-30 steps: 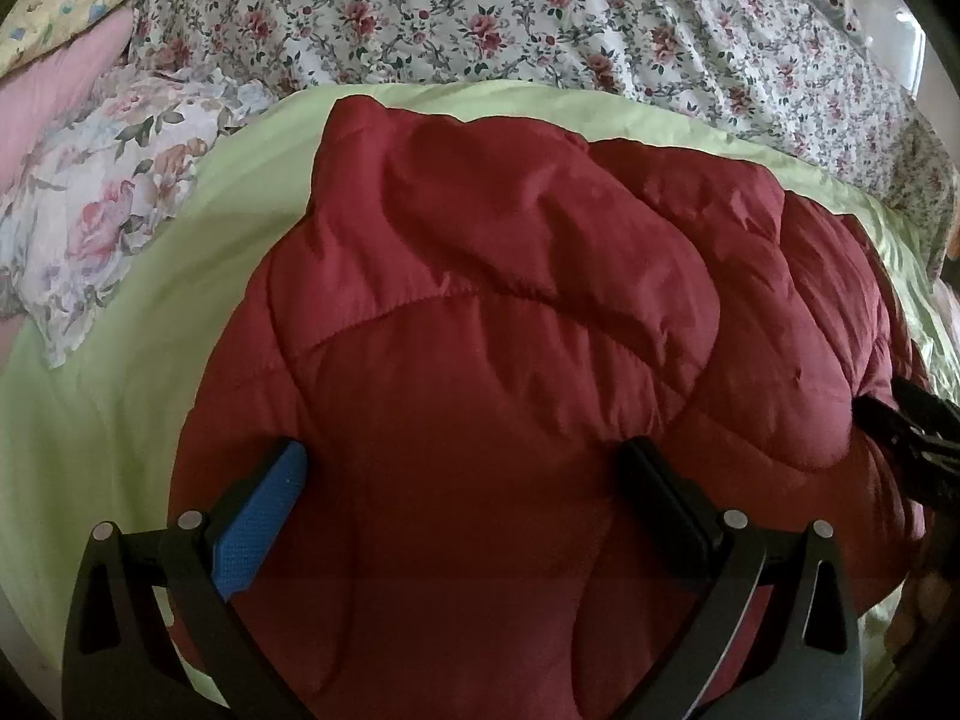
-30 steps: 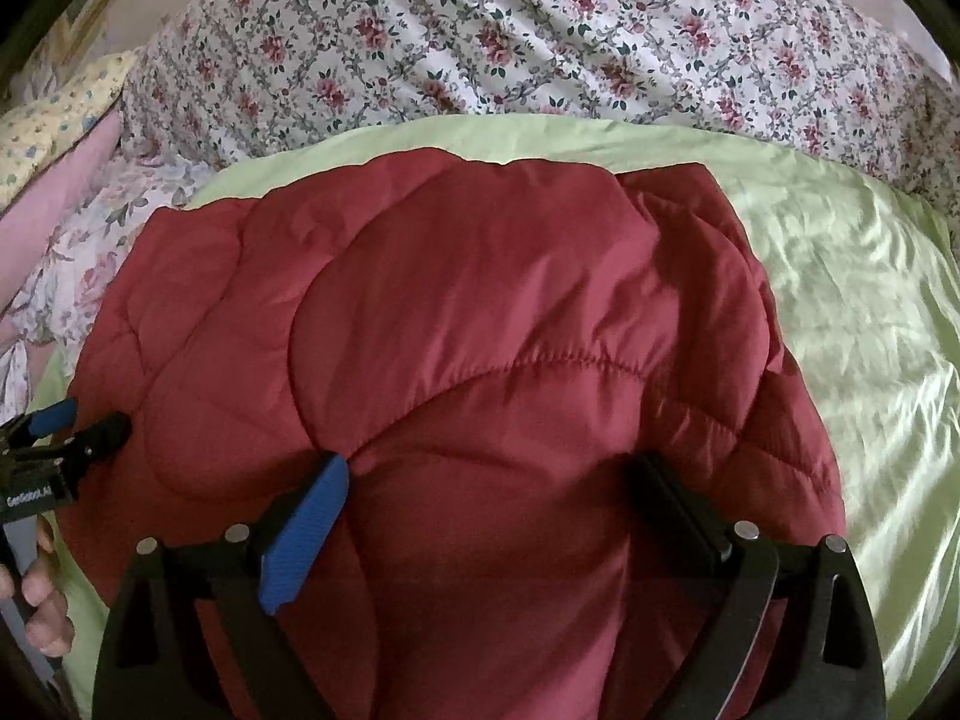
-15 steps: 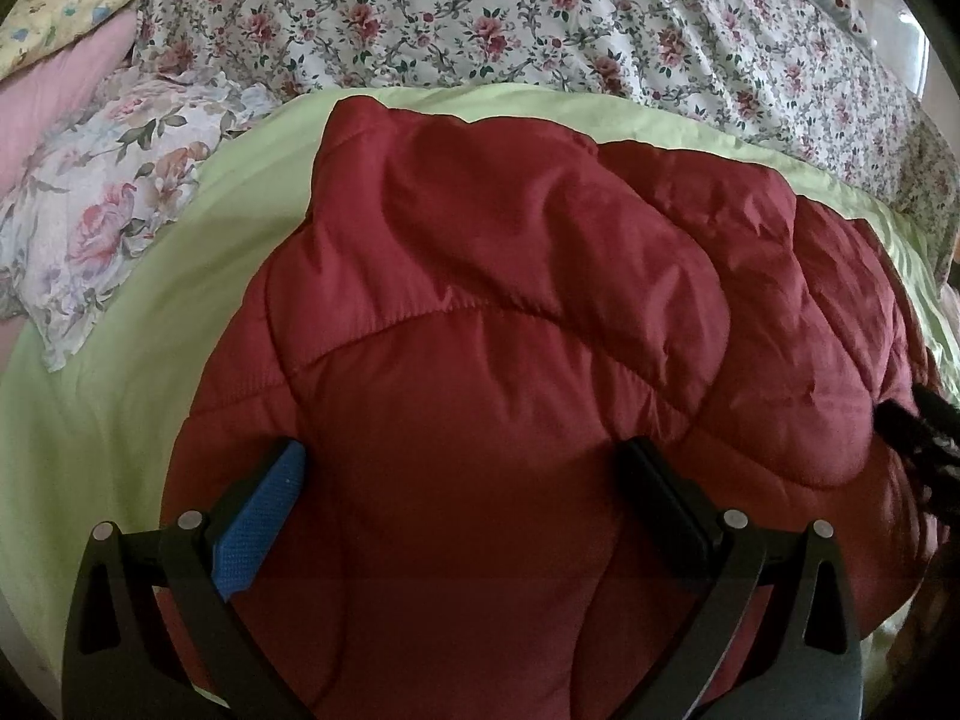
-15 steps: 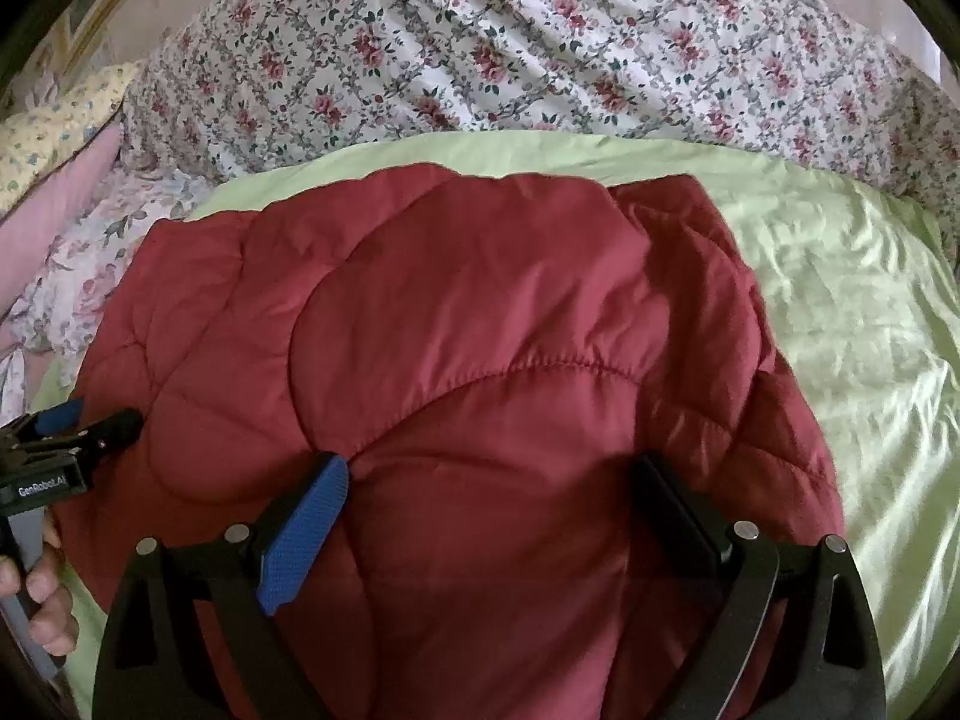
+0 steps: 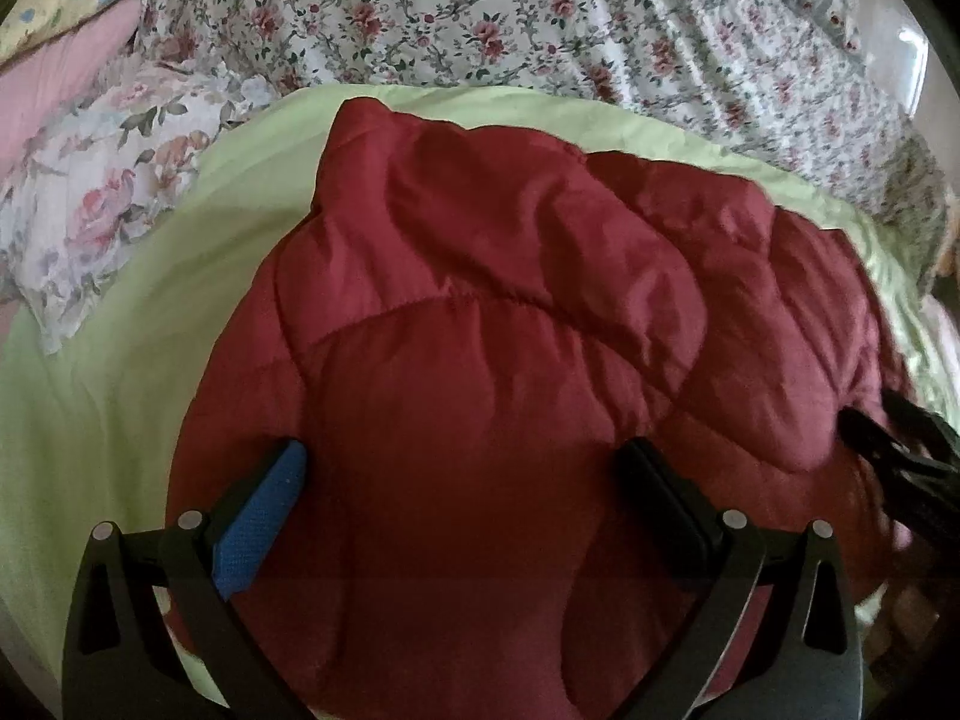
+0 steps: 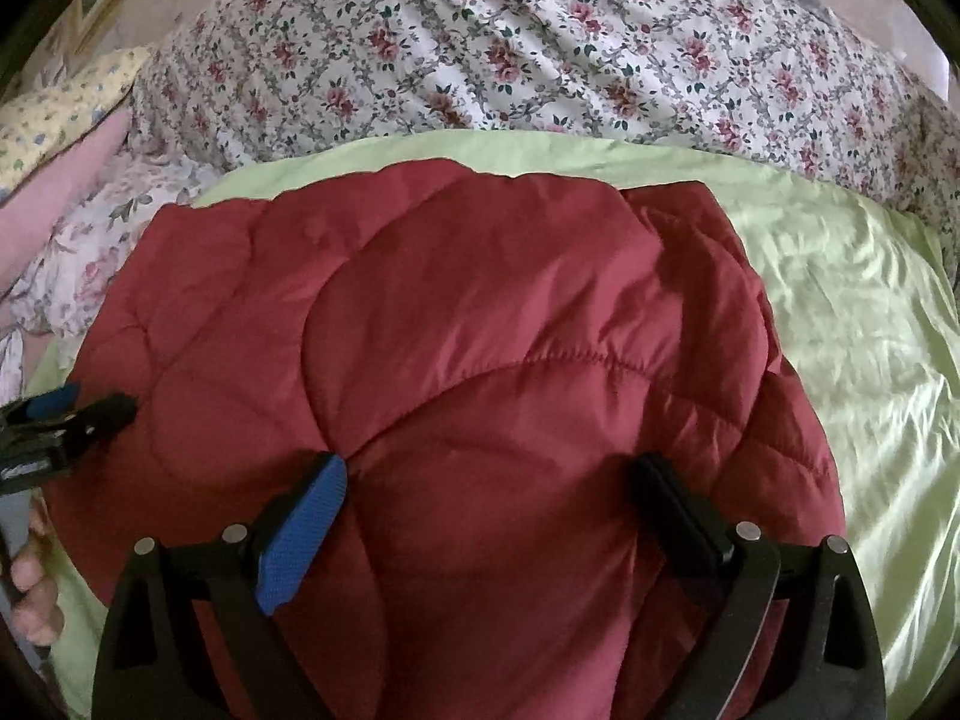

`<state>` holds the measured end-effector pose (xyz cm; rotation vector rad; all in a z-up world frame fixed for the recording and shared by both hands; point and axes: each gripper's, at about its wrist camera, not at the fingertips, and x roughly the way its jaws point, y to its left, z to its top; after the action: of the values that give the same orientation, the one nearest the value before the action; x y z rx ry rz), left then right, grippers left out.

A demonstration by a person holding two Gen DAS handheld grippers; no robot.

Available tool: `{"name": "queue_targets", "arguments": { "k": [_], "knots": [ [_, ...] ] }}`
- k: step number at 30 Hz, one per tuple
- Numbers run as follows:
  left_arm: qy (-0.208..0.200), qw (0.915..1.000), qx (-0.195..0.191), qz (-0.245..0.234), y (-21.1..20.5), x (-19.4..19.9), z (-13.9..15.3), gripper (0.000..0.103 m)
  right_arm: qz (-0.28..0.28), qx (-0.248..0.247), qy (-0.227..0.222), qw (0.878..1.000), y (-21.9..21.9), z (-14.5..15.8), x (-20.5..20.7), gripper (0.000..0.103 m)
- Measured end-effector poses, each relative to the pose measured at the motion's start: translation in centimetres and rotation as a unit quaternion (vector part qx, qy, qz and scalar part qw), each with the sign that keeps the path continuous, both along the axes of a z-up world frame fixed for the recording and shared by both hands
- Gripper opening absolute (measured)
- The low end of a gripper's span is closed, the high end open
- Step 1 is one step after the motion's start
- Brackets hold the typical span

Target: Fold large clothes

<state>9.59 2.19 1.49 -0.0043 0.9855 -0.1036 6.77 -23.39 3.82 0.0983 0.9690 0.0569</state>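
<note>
A dark red quilted jacket (image 5: pixel 492 336) lies folded into a puffy bundle on a light green sheet (image 5: pixel 120 372). My left gripper (image 5: pixel 468 474) stands open over the near left part of the bundle, nothing pinched between its fingers. The right gripper's black tips (image 5: pixel 882 438) show at the right edge of that view. In the right wrist view the same red jacket (image 6: pixel 492 348) fills the middle, and my right gripper (image 6: pixel 489 486) is open above its near edge. The left gripper (image 6: pixel 72 414) appears at the far left there, held by a hand (image 6: pixel 33 588).
A floral duvet (image 6: pixel 540 54) is piled behind the green sheet (image 6: pixel 840 312). A rose-print pillow (image 5: pixel 102 192) and pink bedding (image 5: pixel 60 72) lie at the left. A yellow patterned cloth (image 6: pixel 54 120) sits at the upper left.
Both grippers stay open over the jacket. The views have drifted slightly back and the jacket's puffed surface has settled a little; otherwise nothing moved.
</note>
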Motion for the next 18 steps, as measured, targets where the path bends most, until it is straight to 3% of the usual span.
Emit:
{"name": "queue_targets", "arguments": {
  "k": [8,18],
  "knots": [
    [0.001,0.9998,-0.011,-0.017,0.9,-4.2,1.5,0.103,0.011,0.026,-0.007,1.000,0.5,3.5,-3.2,0.097],
    [0.017,0.9989,-0.014,-0.040,0.4,-9.1,1.1,0.103,0.027,0.052,0.033,0.998,1.0,3.7,-9.8,0.097]
  ]
}}
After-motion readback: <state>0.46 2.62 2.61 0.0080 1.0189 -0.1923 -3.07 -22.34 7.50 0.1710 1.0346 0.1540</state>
